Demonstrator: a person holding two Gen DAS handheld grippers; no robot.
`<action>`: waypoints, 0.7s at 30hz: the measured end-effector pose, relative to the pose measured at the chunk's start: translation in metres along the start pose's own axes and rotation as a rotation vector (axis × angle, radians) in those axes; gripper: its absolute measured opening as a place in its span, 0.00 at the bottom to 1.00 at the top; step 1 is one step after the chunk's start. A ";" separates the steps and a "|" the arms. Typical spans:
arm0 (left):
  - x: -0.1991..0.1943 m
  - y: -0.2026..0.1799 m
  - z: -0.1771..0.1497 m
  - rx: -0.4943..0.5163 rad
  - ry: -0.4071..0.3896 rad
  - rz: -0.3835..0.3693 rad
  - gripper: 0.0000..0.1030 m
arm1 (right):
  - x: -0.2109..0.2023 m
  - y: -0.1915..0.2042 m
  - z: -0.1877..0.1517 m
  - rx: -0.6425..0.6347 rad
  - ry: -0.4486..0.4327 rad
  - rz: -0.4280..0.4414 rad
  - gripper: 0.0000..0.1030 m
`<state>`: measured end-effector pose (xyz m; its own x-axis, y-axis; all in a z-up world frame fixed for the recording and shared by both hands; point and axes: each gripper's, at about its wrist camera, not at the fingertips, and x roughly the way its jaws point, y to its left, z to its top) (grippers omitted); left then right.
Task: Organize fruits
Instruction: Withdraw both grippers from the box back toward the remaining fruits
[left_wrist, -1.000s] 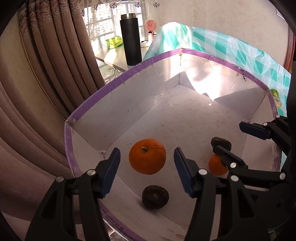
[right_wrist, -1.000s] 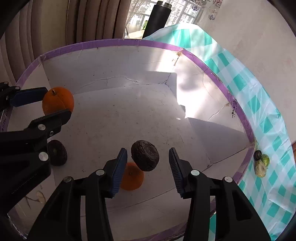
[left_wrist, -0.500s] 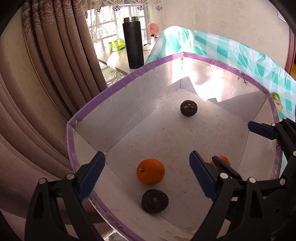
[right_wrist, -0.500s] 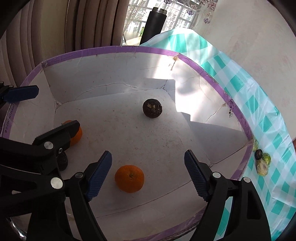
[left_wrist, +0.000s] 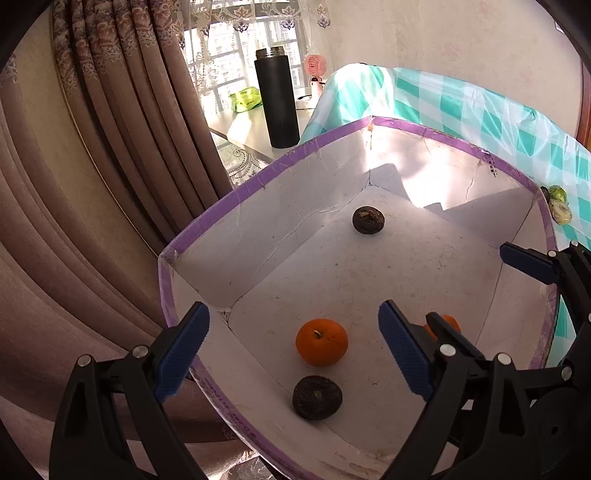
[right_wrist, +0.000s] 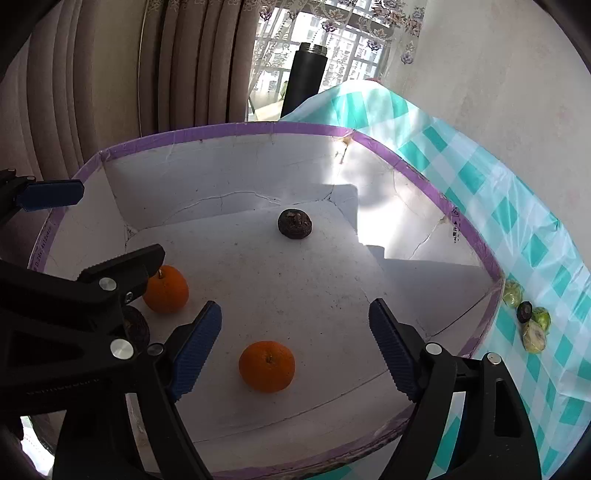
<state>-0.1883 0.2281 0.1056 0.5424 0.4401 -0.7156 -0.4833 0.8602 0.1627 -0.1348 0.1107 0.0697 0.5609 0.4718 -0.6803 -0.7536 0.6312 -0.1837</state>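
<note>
A white box with a purple rim (left_wrist: 258, 186) (right_wrist: 236, 129) holds fruit. In the left wrist view an orange (left_wrist: 321, 342) lies on the box floor, a dark wrinkled fruit (left_wrist: 317, 397) in front of it, another dark fruit (left_wrist: 368, 220) near the far corner, and a second orange (left_wrist: 448, 323) is partly hidden behind a finger. My left gripper (left_wrist: 293, 350) is open and empty above the box. In the right wrist view my right gripper (right_wrist: 295, 352) is open and empty above an orange (right_wrist: 266, 366); the other orange (right_wrist: 167, 288) and the far dark fruit (right_wrist: 294, 224) show too.
The box stands on a teal checked tablecloth (right_wrist: 517, 229). Small green and dark fruits (right_wrist: 528, 317) lie on the cloth right of the box. A black flask (left_wrist: 277, 103) stands on a table behind. Brown curtains (left_wrist: 92, 166) hang to the left.
Both grippers opened and released their fruit: the orange dropped to the box floor, and the dark fruit fell and rolled to the far corner. Both grippers have lifted away from the box.
</note>
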 end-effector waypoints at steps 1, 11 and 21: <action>-0.007 -0.001 0.002 -0.001 -0.020 0.011 0.90 | -0.005 -0.002 0.000 0.009 -0.022 -0.005 0.79; -0.104 -0.052 0.010 -0.006 -0.404 -0.067 0.98 | -0.059 -0.096 -0.037 0.310 -0.223 -0.042 0.83; -0.109 -0.190 -0.009 0.208 -0.396 -0.394 0.98 | -0.065 -0.217 -0.130 0.650 -0.192 -0.198 0.84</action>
<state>-0.1615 0.0140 0.1469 0.8877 0.1055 -0.4482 -0.0705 0.9931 0.0942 -0.0524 -0.1372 0.0615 0.7621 0.3727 -0.5294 -0.3075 0.9279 0.2107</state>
